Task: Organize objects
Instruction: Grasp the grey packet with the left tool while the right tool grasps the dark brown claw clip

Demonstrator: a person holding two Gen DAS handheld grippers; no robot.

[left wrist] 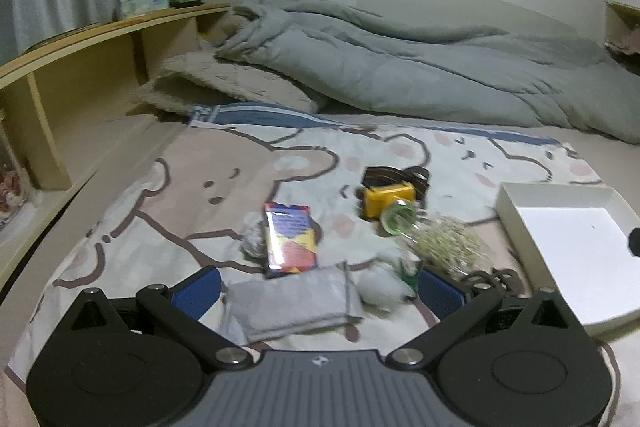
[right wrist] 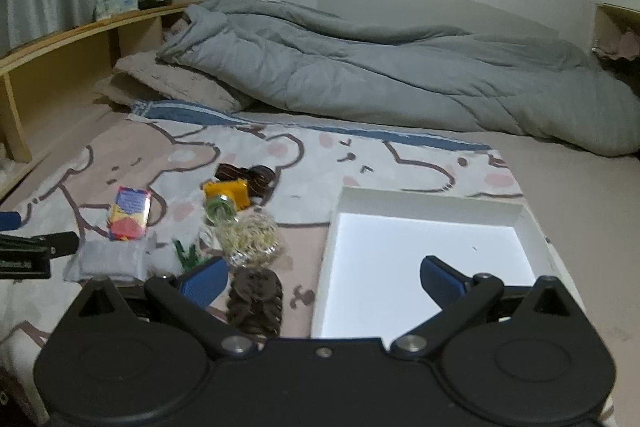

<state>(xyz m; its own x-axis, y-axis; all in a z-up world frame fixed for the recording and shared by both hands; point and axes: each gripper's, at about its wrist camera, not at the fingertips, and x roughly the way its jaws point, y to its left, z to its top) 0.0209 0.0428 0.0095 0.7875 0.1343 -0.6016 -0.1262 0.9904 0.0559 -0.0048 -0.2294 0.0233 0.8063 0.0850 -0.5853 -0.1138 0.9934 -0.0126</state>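
Bed (right wrist: 560, 187) with cartoon blanket (left wrist: 224, 163) spread flat, grey duvet (right wrist: 380, 67) bunched at the far side. White box (right wrist: 424, 251) lying open and empty at the right, likely the drop spot. Clutter heaped left of it: grey pouch (left wrist: 296, 303), colourful card pack (left wrist: 290, 241) just behind, yellow block (left wrist: 386, 201) touching brown strap (left wrist: 396, 175), green-rimmed jar (left wrist: 398, 217) on its side, crinkly clear bag (left wrist: 448, 247), dark pinecone-like piece (right wrist: 254, 301), small green clip (right wrist: 186, 253).

Left hand-held gripper (left wrist: 320, 285) spread wide, empty, straddling grey pouch. Right hand-held gripper (right wrist: 322, 279) spread wide, empty, over the near-left edge of the box.

Risks: soft blanket snagging in the fingers; tight pile meaning a neighbour dragged along; jar on its side rolling if nudged; two grippers close, possible collision. Motion blur, small items hard to identify.
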